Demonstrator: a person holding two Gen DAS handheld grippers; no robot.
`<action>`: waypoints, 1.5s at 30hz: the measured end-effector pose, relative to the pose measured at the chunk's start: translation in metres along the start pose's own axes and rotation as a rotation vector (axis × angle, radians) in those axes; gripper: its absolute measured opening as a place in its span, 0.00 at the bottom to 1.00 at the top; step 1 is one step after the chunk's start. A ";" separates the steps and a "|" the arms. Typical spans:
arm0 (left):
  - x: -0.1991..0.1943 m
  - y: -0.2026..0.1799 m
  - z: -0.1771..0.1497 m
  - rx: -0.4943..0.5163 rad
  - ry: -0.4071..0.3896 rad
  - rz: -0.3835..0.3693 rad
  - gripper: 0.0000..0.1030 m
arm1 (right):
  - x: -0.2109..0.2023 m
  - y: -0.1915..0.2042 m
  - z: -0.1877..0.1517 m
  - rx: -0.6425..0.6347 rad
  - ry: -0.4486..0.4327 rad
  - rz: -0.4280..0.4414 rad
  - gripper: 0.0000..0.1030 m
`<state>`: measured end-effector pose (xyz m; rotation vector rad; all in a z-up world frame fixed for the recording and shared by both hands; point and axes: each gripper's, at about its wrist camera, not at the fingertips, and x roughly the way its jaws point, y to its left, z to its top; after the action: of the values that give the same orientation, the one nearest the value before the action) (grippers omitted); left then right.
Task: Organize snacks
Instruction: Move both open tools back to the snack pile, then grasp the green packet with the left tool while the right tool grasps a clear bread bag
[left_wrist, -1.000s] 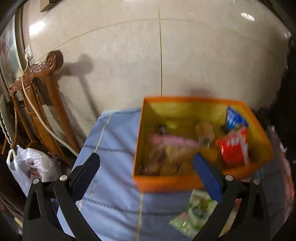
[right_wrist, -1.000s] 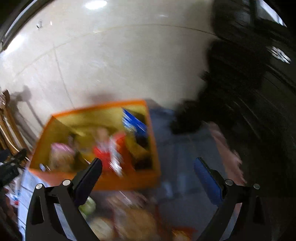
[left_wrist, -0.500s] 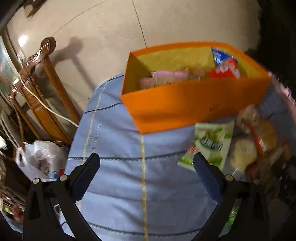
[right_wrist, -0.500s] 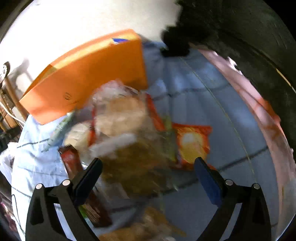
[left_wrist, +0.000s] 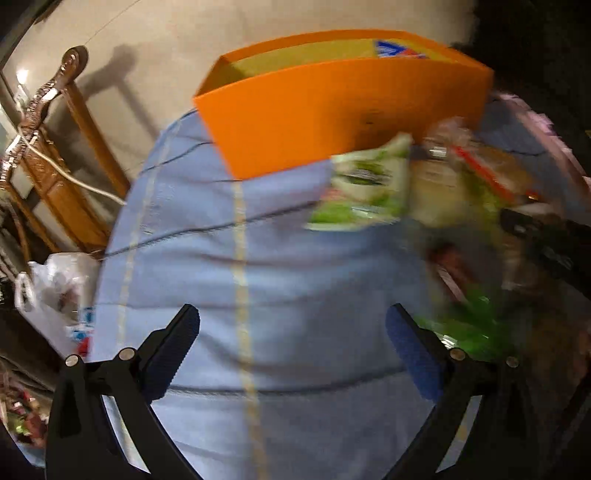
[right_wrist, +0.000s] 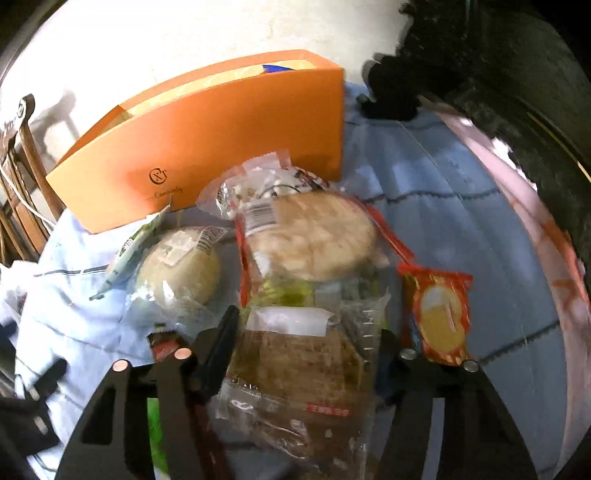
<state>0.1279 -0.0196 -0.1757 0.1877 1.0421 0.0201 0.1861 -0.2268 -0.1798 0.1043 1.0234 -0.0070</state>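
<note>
Pick step: right gripper (right_wrist: 303, 354) jaws have just been closing around the brown bread pack (right_wrist: 295, 373), grip unconfirmed; left gripper (left_wrist: 291, 343) jaws wide, empty. Next: lift into the orange box (right_wrist: 221, 136).

left view: snack pile (left_wrist: 461, 206) right of green packet (left_wrist: 365, 184) motion-blurred, items unreadable | orange box (right_wrist: 207, 147): contents hidden behind near wall, only blue packet tip (right_wrist: 275, 68) shows | brown bread bag (right_wrist: 295, 376): near end cut by frame edge, covers right tool's (right_wrist: 304, 354) pad contact
</note>
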 end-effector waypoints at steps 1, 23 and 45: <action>-0.002 -0.006 -0.005 0.006 -0.017 -0.012 0.96 | -0.004 -0.004 -0.002 0.020 0.009 0.008 0.56; 0.021 -0.080 -0.034 0.203 -0.126 -0.355 0.38 | -0.055 -0.079 -0.038 0.134 -0.005 -0.017 0.80; -0.024 -0.029 -0.067 0.156 -0.105 -0.266 0.37 | -0.047 -0.032 -0.030 0.141 -0.096 0.096 0.26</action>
<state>0.0562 -0.0410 -0.1927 0.1882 0.9570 -0.3101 0.1344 -0.2584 -0.1580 0.2794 0.9202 0.0035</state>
